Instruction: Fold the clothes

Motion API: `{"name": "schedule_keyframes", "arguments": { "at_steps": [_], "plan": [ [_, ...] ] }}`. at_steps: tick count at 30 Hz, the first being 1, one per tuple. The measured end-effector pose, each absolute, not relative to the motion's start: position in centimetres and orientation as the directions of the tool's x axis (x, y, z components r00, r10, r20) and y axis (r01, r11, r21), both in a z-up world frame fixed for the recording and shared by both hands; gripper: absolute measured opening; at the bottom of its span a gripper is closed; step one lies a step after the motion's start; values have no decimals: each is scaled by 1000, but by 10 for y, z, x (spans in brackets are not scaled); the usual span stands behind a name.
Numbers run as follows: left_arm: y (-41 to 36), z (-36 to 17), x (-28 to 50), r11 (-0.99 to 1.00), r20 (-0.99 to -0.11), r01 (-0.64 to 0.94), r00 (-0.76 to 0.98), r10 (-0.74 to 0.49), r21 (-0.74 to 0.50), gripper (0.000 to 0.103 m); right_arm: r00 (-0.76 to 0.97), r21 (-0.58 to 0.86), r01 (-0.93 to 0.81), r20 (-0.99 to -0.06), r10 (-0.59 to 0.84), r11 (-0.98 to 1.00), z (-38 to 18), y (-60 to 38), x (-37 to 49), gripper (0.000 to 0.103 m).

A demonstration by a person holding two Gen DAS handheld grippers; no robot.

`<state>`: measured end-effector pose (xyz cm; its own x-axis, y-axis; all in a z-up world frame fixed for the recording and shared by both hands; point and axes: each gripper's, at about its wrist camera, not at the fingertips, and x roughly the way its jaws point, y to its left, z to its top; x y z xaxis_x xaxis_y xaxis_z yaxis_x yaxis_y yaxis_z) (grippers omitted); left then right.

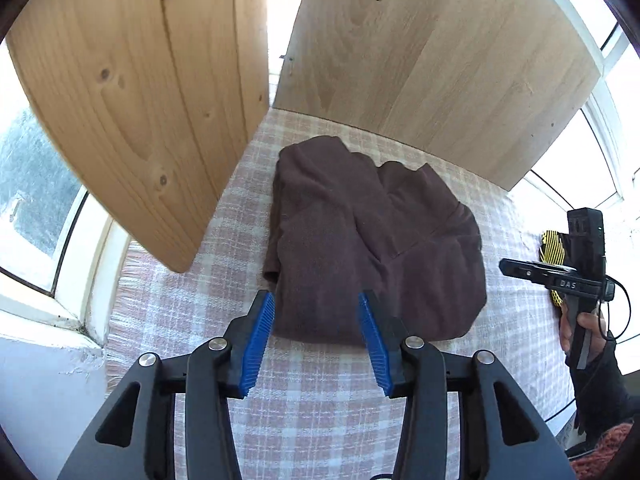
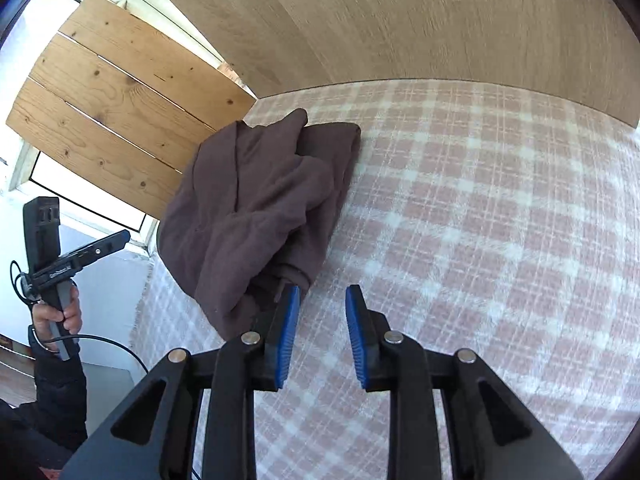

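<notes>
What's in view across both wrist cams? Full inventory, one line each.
garment: 1, dark brown, bunched in a loose fold on the blanket, near the pine board
blanket: 1, pink and white check, covers the work surface
pine board: 1, knotty light wood planks, upright at the blanket's left edge
oak panel: 1, pale wood grain, upright behind the blanket
windows: bright, white frames, behind and beside the boards
yellow-and-black item: 1, partly hidden behind the right gripper, cannot tell what
left gripper: black, blue fingers, open, over the garment's near edge
right gripper: black, blue fingers, open, by the garment's near corner
</notes>
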<state>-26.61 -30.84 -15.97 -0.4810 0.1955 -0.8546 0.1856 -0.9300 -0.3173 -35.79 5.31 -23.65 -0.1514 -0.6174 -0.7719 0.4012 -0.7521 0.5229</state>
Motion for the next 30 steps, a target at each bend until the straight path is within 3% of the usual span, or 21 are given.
{"name": "schedule_keyframes", "arguments": {
  "at_steps": [3, 8, 14, 18, 21, 27, 30],
  "plan": [
    [-271, -161, -297, -911, -820, 74, -469, 328, -407, 46, -156, 466, 475, -790, -593, -746, -241, 40, -363, 5],
    [-212, -184, -343, -922, -843, -39, -393, 368, -385, 44, -183, 401, 555, -796, -577, -729, -234, 31, -364, 5],
    [-198, -213, -369, -941, -881, -43, -340, 328, -334, 43, -123, 412, 570, -813, -569, -711, -252, 12, -376, 5],
    [-223, -231, -374, -911, -870, 32, -314, 381, -411, 44, -85, 371, 649, -833, -547, -665, -260, -10, -357, 9],
    [-226, -222, -371, -909, -860, 30, -338, 382, -415, 44, -50, 477, 594, -782, -622, -648, -253, 6, -370, 8],
    [-209, -214, -377, -895, -830, -39, -359, 428, -445, 44, -26, 514, 580, -764, -645, -632, -267, -3, -369, 12],
    [-198, -219, -377, -888, -821, -65, -355, 448, -456, 45, 100, 641, 522, -701, -706, -563, -267, 12, -366, 13]
  ]
}}
